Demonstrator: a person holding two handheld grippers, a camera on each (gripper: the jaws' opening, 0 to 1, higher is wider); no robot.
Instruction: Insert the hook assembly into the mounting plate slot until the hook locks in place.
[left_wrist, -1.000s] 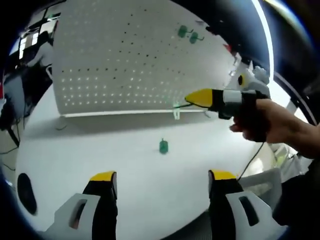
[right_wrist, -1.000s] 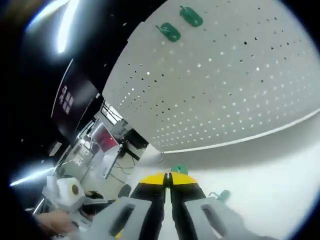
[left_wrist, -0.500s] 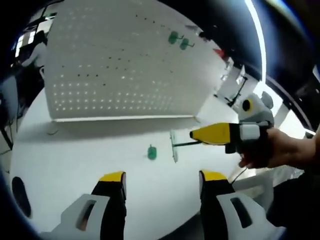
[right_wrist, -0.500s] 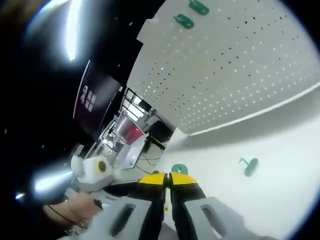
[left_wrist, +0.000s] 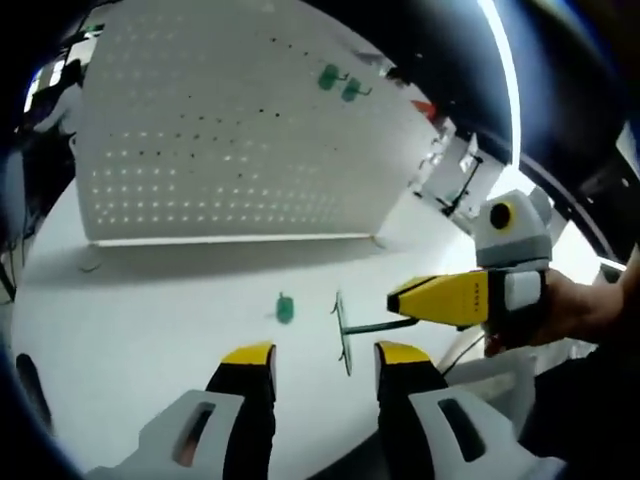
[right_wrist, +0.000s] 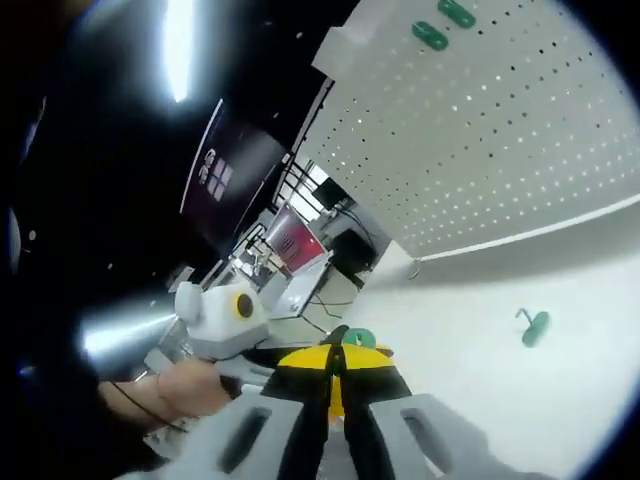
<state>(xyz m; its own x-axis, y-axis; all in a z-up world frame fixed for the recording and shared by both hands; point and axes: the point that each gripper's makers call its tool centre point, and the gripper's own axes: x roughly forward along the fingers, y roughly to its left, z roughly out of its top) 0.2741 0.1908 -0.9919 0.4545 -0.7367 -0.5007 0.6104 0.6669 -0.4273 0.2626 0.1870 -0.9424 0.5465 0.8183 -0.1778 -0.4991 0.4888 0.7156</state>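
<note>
My right gripper reaches in from the right, shut on a green hook assembly, a thin pale plate on a green rod. The plate hangs just above the table, a little ahead of my left gripper, whose yellow-tipped jaws stand open with nothing between them. In the right gripper view my right gripper is shut, with a green part of the assembly showing past its tips. A loose green hook lies on the white table. The white pegboard stands behind, carrying two green hooks.
A hand holds the left gripper at the left of the right gripper view. Another hand grips the right gripper. Desks and monitors stand beyond the table's far edge. The table's near edge runs just under my left jaws.
My left jaws have drawn closer together but stay open. The right gripper has carried the hook assembly down from the pegboard's foot to just ahead of my left jaws.
</note>
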